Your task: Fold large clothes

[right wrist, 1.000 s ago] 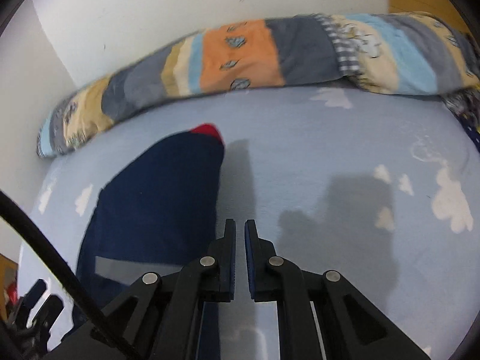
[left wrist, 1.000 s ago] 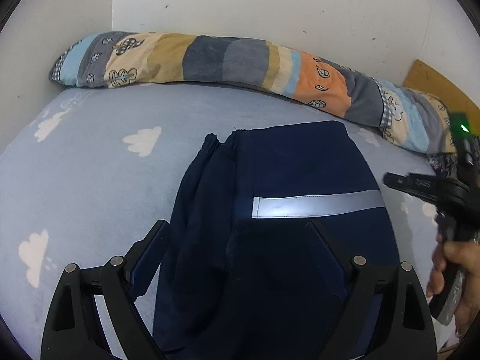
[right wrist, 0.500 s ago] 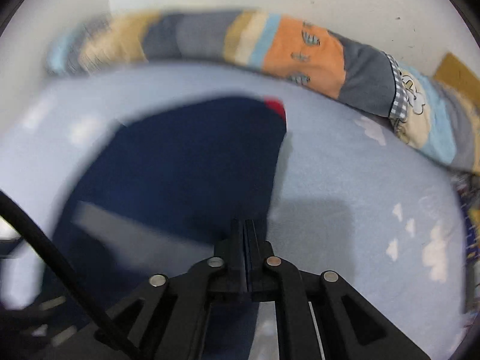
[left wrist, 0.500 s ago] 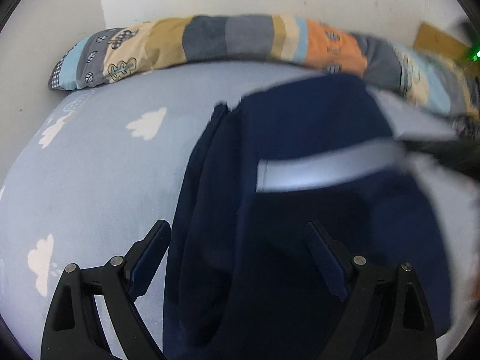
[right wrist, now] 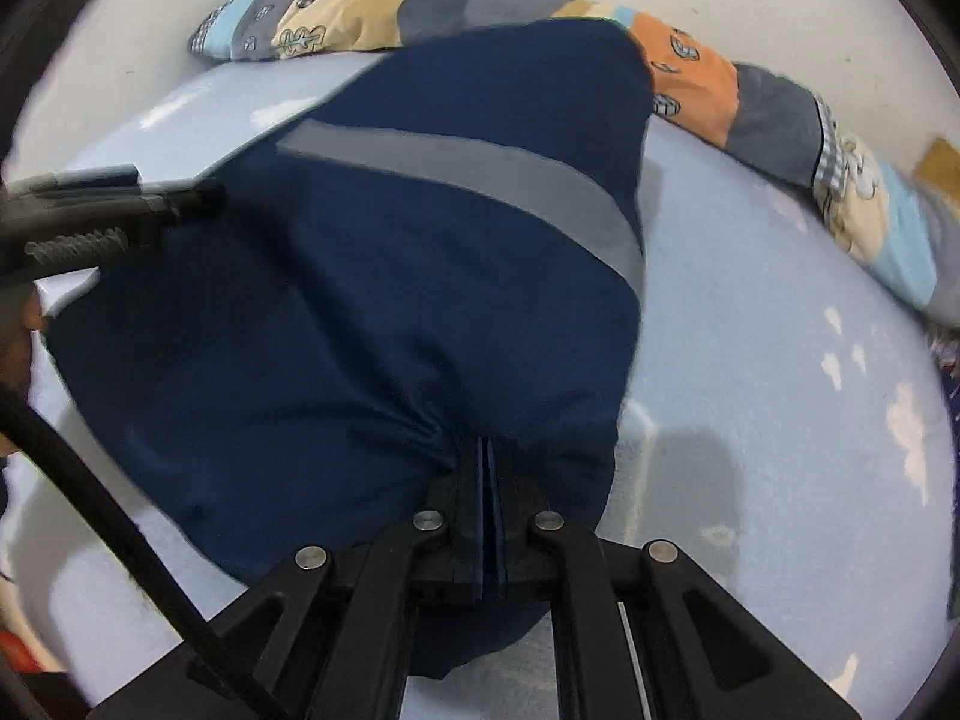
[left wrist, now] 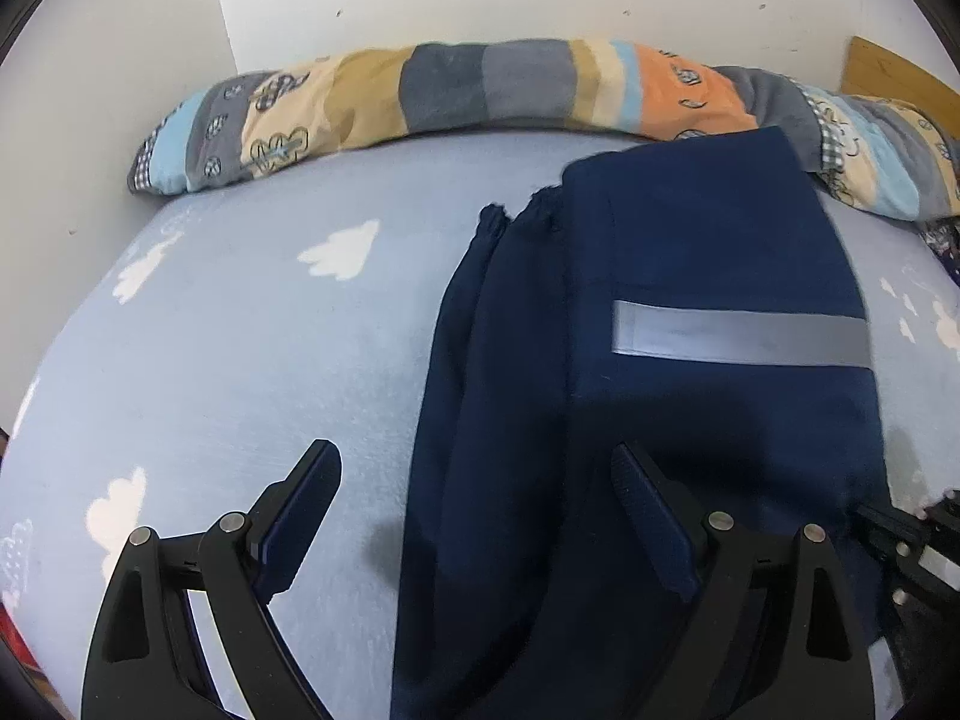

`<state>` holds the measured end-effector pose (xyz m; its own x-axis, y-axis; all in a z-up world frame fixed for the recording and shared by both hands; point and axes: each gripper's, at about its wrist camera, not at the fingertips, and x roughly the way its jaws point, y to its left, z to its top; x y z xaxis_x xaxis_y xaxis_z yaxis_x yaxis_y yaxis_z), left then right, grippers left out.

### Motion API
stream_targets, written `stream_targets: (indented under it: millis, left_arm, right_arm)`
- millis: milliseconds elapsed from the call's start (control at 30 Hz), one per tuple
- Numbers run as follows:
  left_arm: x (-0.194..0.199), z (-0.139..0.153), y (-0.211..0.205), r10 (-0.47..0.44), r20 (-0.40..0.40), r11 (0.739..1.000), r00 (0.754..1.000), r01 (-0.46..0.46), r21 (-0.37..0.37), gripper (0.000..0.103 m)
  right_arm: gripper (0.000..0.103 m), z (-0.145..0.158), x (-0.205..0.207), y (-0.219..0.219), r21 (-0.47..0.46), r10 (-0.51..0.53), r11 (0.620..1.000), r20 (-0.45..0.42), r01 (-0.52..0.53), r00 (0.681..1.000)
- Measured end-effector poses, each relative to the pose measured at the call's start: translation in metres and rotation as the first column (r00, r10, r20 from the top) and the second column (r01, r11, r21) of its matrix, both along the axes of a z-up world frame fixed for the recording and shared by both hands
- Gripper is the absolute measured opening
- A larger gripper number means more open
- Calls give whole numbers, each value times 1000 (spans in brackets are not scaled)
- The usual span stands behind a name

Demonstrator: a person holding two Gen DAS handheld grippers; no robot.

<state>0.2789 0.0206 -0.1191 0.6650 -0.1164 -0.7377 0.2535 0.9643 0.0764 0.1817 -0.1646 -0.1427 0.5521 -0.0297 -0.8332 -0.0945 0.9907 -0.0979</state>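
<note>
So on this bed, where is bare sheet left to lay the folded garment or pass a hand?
Left of the navy garment, cloud-print sheet lies bare up to the patchwork bolster and down to the open left hand-held gripper. Right of the garment, bare sheet reaches the bolster. Crowded: the near edge, where the right hand-held gripper pinches the cloth.

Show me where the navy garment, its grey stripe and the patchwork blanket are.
navy garment (left wrist: 708,252), left wrist view, upper folded panel.
grey stripe (right wrist: 480,180), right wrist view, middle of the band.
patchwork blanket (left wrist: 528,78), left wrist view, grey patch.
</note>
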Motion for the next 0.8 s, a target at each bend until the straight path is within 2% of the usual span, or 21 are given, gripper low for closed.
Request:
stream_targets:
  millis: [67,167,300,400,467,533,600,633,700,733,800]
  left_arm:
    - [-11,6,-6,-30,10,999,1000,30,13,91]
    - [-27,12,-14,-68,40,997,997,67,26,91]
    - [-46,15,-30,-90,74,996,993,91,-16,91]
    - [-67,24,-56,-140,158,990,977,144,-14,91]
    - [-85,30,-79,-205,207,977,957,213,-18,91]
    - [-91,25,-98,-237,214,971,948,234,38,91]
    - [-84,6,-108,-222,152,973,963,208,100,91]
    - [-77,-9,-105,-213,99,975,972,204,88,91]
    - [-73,-20,-96,-186,76,982,980,183,45,92]
    - [-69,-24,-92,-167,62,985,984,165,40,92]
    - [-65,-25,-86,-144,52,989,988,143,32,92]
  right_arm:
    - [5,14,9,-6,53,-4,999,-48,7,999]
    - [5,52,6,-34,225,-21,974,7,19,1000]
    - [6,96,36,-75,307,-99,950,91,67,991]
    - [5,108,82,-81,286,-86,957,101,54,991]
    - [6,106,123,-84,307,-95,950,108,58,990]
    - [6,100,157,-79,290,-85,955,99,53,991]
    - [6,83,192,-73,291,-82,955,51,64,995]
    - [6,71,201,-68,271,-74,960,25,65,997]
    - [2,39,228,-65,253,-63,963,-101,87,993]
    - [0,14,240,-62,247,-51,964,-186,97,981]
    - [0,9,248,-64,244,-75,963,-174,116,982]
